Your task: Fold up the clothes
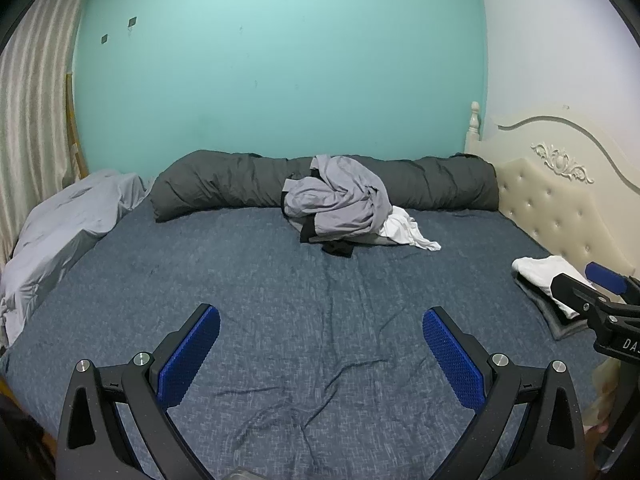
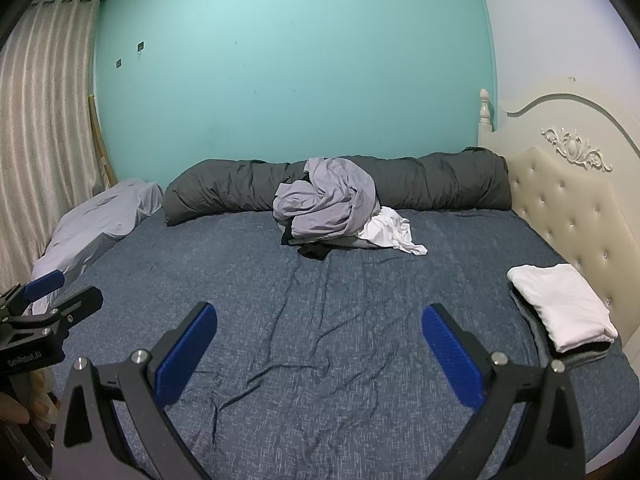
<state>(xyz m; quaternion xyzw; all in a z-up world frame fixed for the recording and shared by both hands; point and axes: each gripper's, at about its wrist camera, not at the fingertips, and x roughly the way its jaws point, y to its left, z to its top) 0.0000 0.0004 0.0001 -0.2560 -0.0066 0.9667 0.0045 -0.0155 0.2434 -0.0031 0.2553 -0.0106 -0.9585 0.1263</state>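
Blue-grey speckled sheet point(image 1: 320, 320) covers the whole bed, creased in long shallow lines down its middle. Over the near edge of the bed the left gripper point(image 1: 321, 318) hovers with its two blue-padded fingers spread wide, nothing between them. The right gripper point(image 2: 320, 316) hangs the same way, fingers wide apart and empty above the bare sheet; in the left wrist view its tips show at the right edge, in front of the folded stack.

Clothes to be folded lie in a crumpled pile point(image 1: 340, 204) at the far edge of the bed, about midway along it, leaning against a long dark grey rolled duvet point(image 1: 224, 184) that runs along the turquoise wall point(image 1: 280, 60). The pile is mostly a light grey garment with black trim; a white garment point(image 2: 390, 234) spills from its right side onto the sheet, and a small black piece point(image 2: 314, 251) pokes out at the front.

Near the right edge of the bed, just beside the cream tufted headboard point(image 2: 568, 200), a folded white garment point(image 2: 560, 304) rests on top of a folded grey one point(image 2: 588, 356).

At the far left corner a pale lilac quilt point(image 2: 96, 220) is bunched up, next to a striped beige curtain point(image 2: 44, 120)
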